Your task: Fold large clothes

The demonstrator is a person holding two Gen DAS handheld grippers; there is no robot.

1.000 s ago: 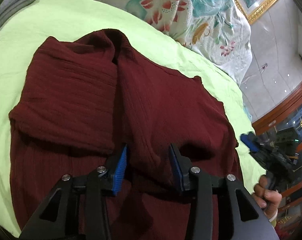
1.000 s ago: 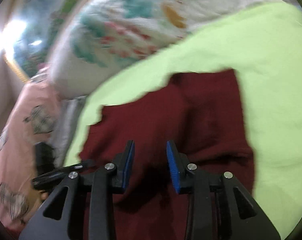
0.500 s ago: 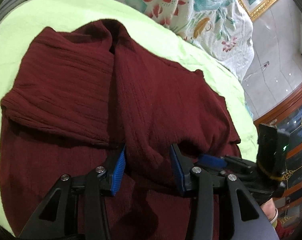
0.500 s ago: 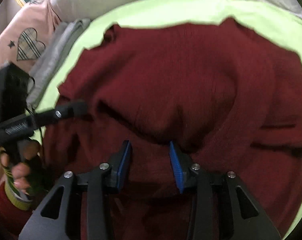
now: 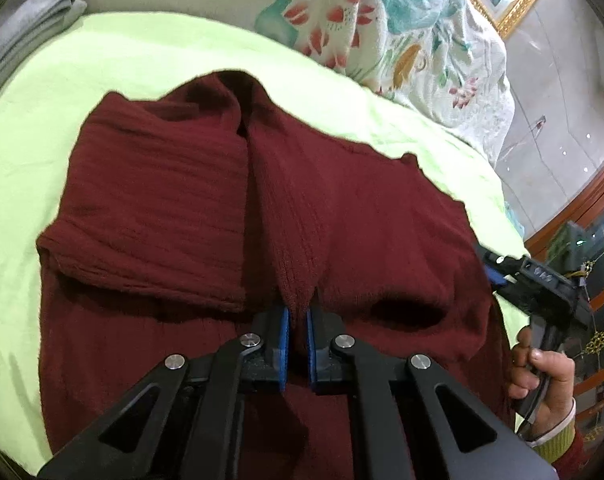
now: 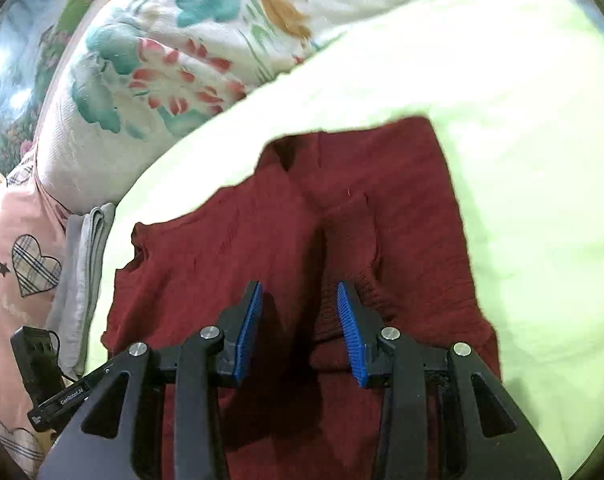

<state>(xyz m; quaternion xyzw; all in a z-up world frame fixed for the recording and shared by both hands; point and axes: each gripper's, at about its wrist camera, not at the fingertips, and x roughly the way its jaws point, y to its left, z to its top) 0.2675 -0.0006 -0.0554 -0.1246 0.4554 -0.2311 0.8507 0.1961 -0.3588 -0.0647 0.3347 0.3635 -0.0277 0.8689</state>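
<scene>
**Left tongs pinch a ridge of the maroon garment; right tongs hang released above it**

The left tongs (image 5: 298,330) are clenched on a raised, ribbed ridge of the maroon garment (image 5: 373,216), the blue pads (image 5: 284,334) nearly meeting with a thin strip of knit squeezed between them. The ridge runs straight ahead of these tongs toward the garment's far edge. To their left a folded-over panel lies flat on the lower layer, its hem just beside the left finger. To their right the cloth sags into a dark hollow.

The garment lies spread on a bed covered by a lime-green sheet (image 5: 150,60), which shows beyond and to both sides of the tongs. A floral quilt (image 5: 401,36) is heaped past the garment's far edge, and a folded grey cloth (image 5: 26,40) sits far to the left.

The right tongs (image 6: 300,330) are released, their jaws set well apart, over the maroon garment (image 6: 230,248); whether the pads (image 6: 349,332) touch the cloth cannot be told. A dark crease runs ahead between the two fingers. In the left wrist view the right tongs (image 5: 497,272) appear at the garment's right edge, gripped by the person's hand (image 5: 541,380).
</scene>
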